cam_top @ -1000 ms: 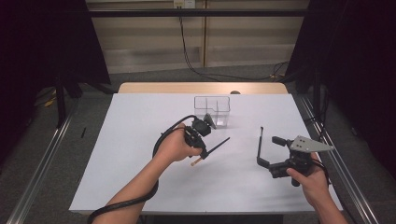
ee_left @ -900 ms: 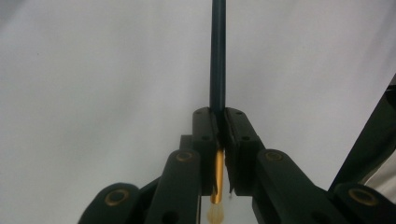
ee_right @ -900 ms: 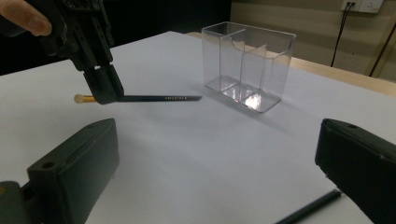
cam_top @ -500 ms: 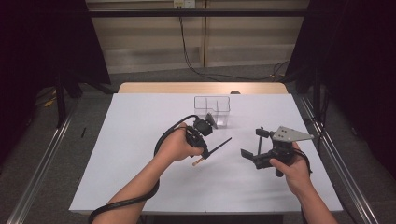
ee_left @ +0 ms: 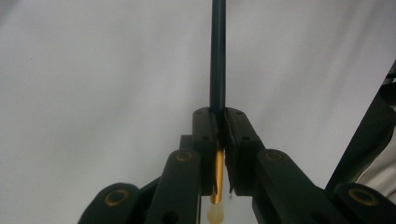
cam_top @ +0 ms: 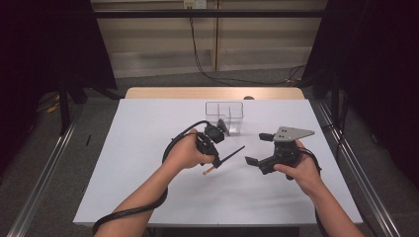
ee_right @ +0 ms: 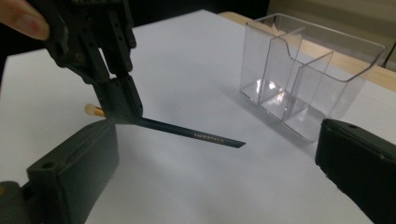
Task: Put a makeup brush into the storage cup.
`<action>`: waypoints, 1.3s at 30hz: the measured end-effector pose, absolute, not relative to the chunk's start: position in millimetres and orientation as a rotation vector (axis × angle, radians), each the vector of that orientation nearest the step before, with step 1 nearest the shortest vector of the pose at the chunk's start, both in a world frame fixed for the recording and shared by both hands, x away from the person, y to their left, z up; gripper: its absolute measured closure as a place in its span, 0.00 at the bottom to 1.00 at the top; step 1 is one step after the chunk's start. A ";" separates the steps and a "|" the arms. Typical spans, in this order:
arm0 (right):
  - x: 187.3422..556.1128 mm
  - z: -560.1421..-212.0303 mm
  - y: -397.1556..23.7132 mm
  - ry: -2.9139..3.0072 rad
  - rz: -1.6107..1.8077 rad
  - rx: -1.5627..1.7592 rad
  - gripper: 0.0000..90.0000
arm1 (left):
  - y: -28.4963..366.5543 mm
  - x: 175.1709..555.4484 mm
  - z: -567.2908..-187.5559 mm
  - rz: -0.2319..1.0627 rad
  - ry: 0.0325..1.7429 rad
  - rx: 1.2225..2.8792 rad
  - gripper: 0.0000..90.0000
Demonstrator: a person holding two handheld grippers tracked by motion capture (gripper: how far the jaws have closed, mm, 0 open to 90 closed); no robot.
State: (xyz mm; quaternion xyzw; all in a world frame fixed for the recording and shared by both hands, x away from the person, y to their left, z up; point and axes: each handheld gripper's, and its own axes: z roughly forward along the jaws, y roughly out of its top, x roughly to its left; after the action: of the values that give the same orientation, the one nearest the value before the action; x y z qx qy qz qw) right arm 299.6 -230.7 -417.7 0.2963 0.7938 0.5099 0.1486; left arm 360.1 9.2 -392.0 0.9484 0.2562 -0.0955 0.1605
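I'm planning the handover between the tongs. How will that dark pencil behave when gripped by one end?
The pencil juts out straight from the left tongs, so it is probably stiff and light. Pinched near its eraser end, it may pivot if bumped. Its slim shaft would likely roll if dropped on the table.

Clear plastic organizer (cam_top: 225, 116) — divided into compartments, upright on white table cover (cam_top: 148, 148); wooden table edge (cam_top: 173, 93) behind; black cables on floor (cam_top: 217, 74) beyond.
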 end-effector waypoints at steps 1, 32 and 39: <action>301.0 -417.3 -229.9 2.306 1.457 0.849 0.00 | 8.9 360.2 -392.0 -0.273 0.732 2.708 0.93; 326.3 -399.5 -183.8 2.774 0.837 0.333 0.49 | 1.5 354.2 -384.5 -0.347 0.623 2.723 0.93; 324.3 -403.9 -176.0 2.800 0.806 0.265 0.64 | 1.6 353.9 -382.0 -0.364 0.597 2.716 0.93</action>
State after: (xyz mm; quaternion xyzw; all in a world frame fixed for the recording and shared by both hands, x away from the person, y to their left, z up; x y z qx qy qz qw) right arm 324.3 -176.0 -403.9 0.0902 0.9515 0.2737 0.1079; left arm 353.9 1.6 -382.0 0.9547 0.2098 -0.1279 0.1676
